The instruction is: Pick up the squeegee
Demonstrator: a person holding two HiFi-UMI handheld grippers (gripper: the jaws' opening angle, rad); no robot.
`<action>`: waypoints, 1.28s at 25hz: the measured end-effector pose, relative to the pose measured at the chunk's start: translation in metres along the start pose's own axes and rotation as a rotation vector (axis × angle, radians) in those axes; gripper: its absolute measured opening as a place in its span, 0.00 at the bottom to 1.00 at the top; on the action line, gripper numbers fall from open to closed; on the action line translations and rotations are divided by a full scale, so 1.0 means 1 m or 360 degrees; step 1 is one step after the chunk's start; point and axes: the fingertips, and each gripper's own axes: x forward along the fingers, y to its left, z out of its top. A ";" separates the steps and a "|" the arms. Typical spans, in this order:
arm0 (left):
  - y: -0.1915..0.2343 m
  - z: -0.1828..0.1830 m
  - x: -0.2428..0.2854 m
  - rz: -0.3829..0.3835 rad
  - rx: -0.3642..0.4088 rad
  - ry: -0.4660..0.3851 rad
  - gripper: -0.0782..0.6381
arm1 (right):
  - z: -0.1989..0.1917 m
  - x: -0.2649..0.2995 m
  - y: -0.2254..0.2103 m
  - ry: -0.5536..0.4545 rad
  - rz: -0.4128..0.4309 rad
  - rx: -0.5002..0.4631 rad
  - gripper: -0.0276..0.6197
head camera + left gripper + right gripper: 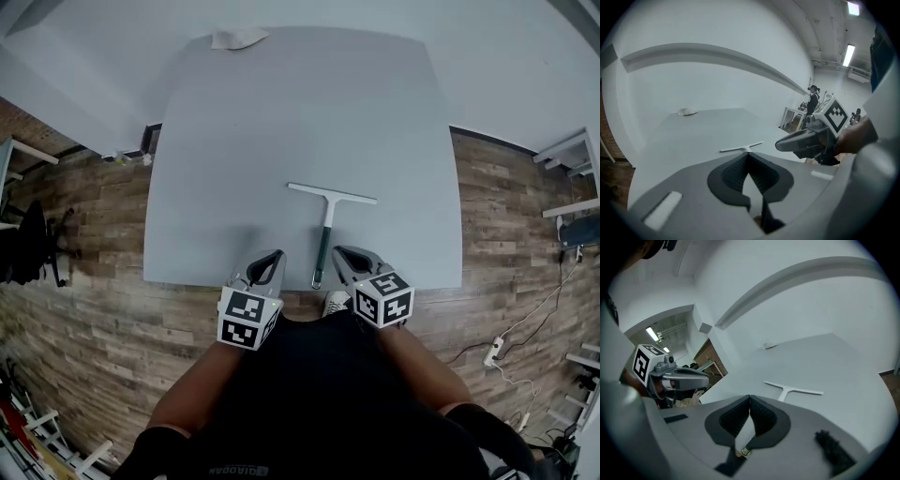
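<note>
The squeegee (pixel 325 236) lies flat on the grey table (pixel 216 159), its white blade (pixel 332 194) away from me and its dark green handle pointing toward the front edge. My left gripper (pixel 272 255) hovers just left of the handle's end, jaws together with nothing in them. My right gripper (pixel 342 253) sits just right of the handle's end, also shut and empty. In the left gripper view the squeegee's blade (pixel 740 148) shows beyond the closed tips (pixel 748 154). In the right gripper view the squeegee (pixel 793 390) lies ahead and to the right of the closed tips (pixel 750 398).
A crumpled white cloth (pixel 238 38) rests at the table's far edge. Wood-plank floor surrounds the table, with white shelving (pixel 567 155) at the right, a dark chair (pixel 28 246) at the left and a power strip (pixel 492 354) on the floor.
</note>
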 end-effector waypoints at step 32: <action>0.104 -0.030 -0.005 -0.0110 -0.0080 0.0069 0.12 | -0.053 0.111 -0.099 0.0439 -0.0644 0.0221 0.23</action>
